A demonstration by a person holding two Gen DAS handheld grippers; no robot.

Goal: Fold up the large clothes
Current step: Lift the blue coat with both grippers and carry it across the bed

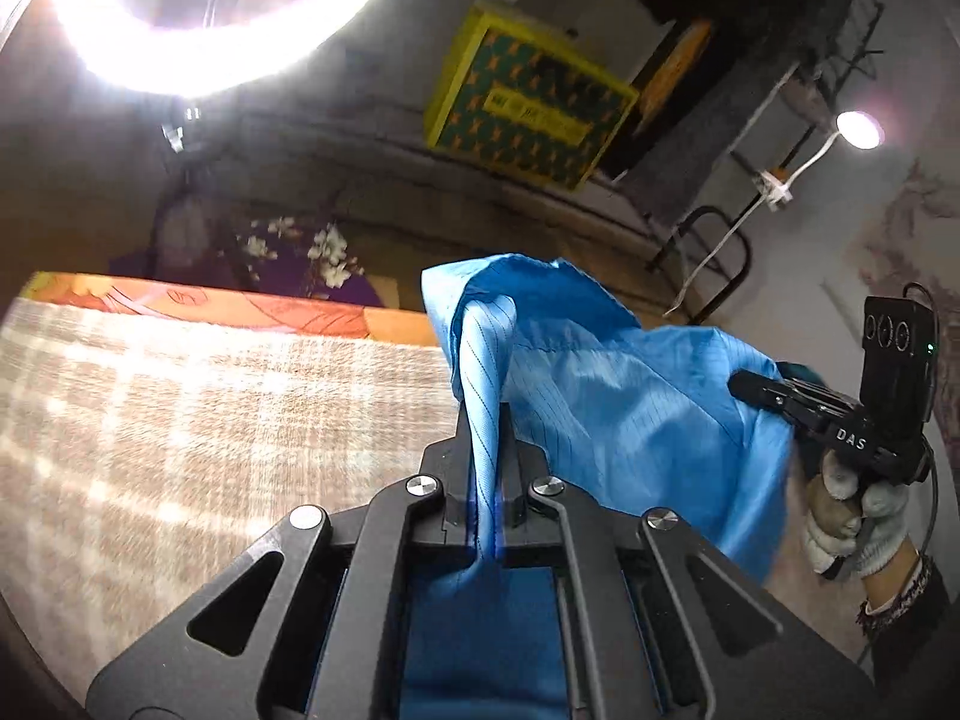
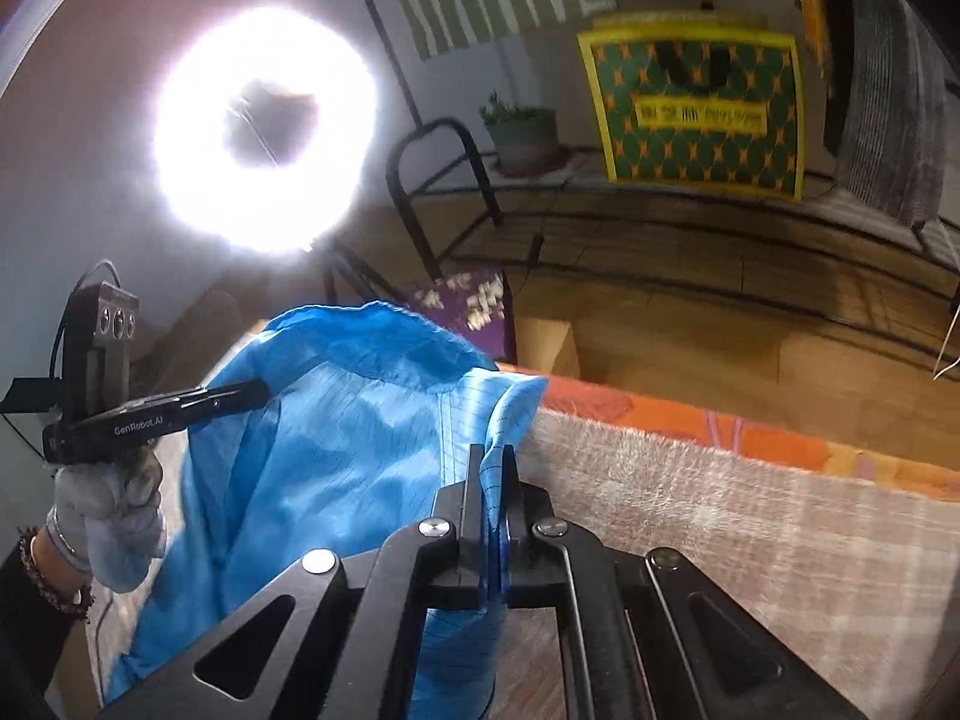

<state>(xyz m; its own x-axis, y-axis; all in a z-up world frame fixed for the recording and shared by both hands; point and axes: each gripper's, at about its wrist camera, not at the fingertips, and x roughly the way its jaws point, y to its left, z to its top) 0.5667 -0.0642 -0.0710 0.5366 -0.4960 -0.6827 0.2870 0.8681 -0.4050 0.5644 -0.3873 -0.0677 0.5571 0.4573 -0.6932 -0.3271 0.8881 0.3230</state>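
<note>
Left wrist view: my left tool [image 1: 485, 420] is clamped on a fold of the one blue garment [image 1: 612, 396], cloth pinched between its two fingers and running back through the jaws. The garment hangs in the air above the beige plaid blanket [image 1: 210, 408], spread between my two tools. My right tool [image 1: 756, 387] shows at the right edge, its tips at the garment's far side; fingers look together on the cloth, though the grip point is partly hidden. One white-gloved right hand [image 1: 852, 516] holds its handle. Behind: one orange patterned sheet [image 1: 240, 306] edging the blanket, one yellow-green box [image 1: 528, 102], one ring light [image 1: 180, 18] glaring at top left, one small lamp [image 1: 859, 129] at right.

Right wrist view: my right tool [image 2: 492, 468] is shut on another fold of the same blue garment [image 2: 336, 420], two fingers tight on the cloth. Garment drapes to the left, lifted off the blanket [image 2: 720, 516]. My left tool [image 2: 240, 396] comes in from the left, tips touching the garment's edge, held by one gloved left hand [image 2: 108, 510]. One ring light [image 2: 264, 126], one yellow-green box [image 2: 696, 102], one potted plant [image 2: 522, 132], one black metal chair frame [image 2: 444, 192], one orange sheet [image 2: 690, 420] strip.
</note>
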